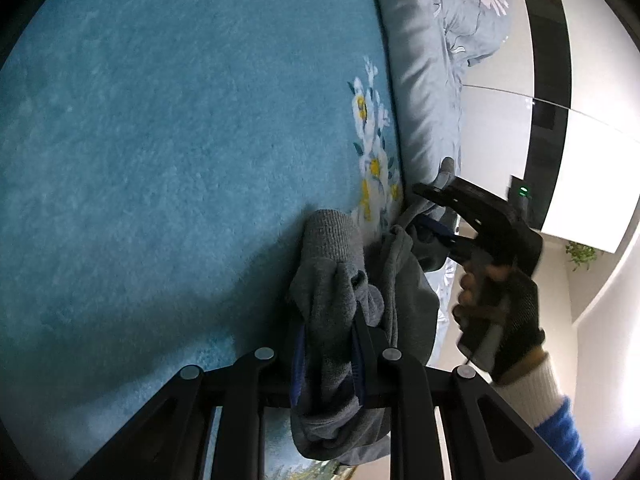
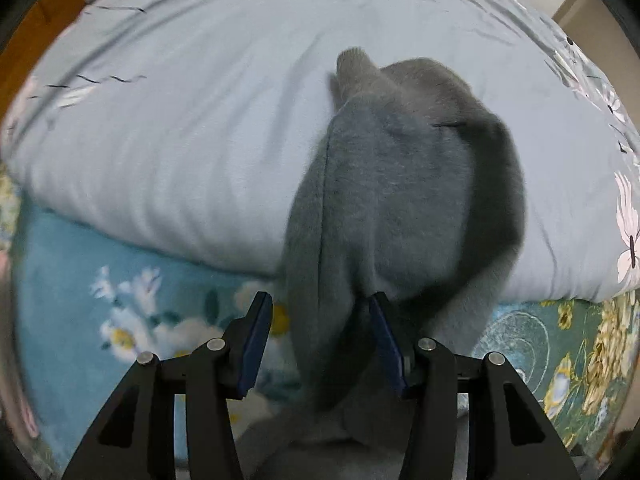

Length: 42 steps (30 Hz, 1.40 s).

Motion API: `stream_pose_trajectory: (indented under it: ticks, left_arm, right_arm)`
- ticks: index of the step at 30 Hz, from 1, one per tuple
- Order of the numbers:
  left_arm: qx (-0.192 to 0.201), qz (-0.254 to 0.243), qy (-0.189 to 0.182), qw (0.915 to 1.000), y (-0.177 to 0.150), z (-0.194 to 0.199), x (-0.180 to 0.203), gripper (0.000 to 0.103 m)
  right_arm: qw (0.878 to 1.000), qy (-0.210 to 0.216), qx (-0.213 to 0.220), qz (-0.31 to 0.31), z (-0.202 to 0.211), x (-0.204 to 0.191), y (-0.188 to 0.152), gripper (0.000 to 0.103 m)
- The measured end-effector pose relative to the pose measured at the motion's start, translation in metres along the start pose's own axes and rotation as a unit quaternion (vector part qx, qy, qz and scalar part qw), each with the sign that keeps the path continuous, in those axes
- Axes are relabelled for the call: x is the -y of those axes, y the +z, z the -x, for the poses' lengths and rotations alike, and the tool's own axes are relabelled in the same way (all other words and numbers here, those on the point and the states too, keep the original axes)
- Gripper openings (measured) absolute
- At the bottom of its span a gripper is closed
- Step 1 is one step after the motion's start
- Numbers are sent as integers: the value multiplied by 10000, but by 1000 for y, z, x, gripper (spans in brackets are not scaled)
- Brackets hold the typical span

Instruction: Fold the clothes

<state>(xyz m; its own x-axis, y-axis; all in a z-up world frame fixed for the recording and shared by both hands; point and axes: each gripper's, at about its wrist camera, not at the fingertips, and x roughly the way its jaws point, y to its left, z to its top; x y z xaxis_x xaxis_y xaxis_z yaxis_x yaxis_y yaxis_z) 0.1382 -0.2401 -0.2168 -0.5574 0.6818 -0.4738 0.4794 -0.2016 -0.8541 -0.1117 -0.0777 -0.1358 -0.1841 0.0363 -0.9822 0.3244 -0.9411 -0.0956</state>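
We see one grey knit garment [image 1: 340, 280] bunched over the teal floral blanket [image 1: 160, 120], beside one pale blue duvet [image 2: 200, 120]. Our two hand-held grippers both hold it: the left hand-held gripper [image 1: 328, 352] is narrow, pinching a thick fold; the right hand-held gripper [image 2: 320, 340] stands half wide with grey cloth filling the gap, and one gloved hand [image 1: 500, 304] holds it.

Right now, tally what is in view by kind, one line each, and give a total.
Grey garments: 1, the grey sweater
Bed coverings: 2, the teal floral blanket and the pale blue quilt
Tongs: 2, the left tongs shut on the sweater, and the right tongs with sweater cloth between them
Gloved hands: 1, the right hand
Total: 6
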Motion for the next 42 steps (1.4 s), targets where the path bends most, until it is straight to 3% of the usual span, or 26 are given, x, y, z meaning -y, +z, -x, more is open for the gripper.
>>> stream_pose_trajectory:
  ticks: [2,4,6,13,18,22,29,35,42]
  left_arm:
    - [-12,-44,-5,10000,-1,2,1,20]
    - [-23,-82,-1,10000,-1,2,0,20]
    - [-37,-69,-18,10000,0,4,0,20]
    - [-57,-99,-45,9999,3,4,3,20]
    - [-64,-177,-157,9997,0,12,7,20]
    - [-100,-374,-240,9990,-5,21,16,20]
    - [-141,-770,-231,9967,-17,40,31,20]
    - [-80,-980,-25,9952,-29,58,35,20]
    - [484,-1089,157,9927,-40,89,34,18]
  right_arm:
    - [9995,-273,-144,-53,-9,0,1,50]
    - [9981,-549,-256,-124,-16,2,1,40]
    - [9971,-663,-263,-262,-15,10,-2,6]
    - [9948,-4,71,-1013,38,77,-25,6]
    - [9807,445,640,-1793,104,161,-72,6]
    - [9624,537,1143,-2407,166,229,-131,6]
    - [9248,355,1588,-3438,229,329,-289,6]
    - [8960,39,1077,-4309,213,379,-420,6]
    - [8770,221,9,-4799,137,377,-516,6]
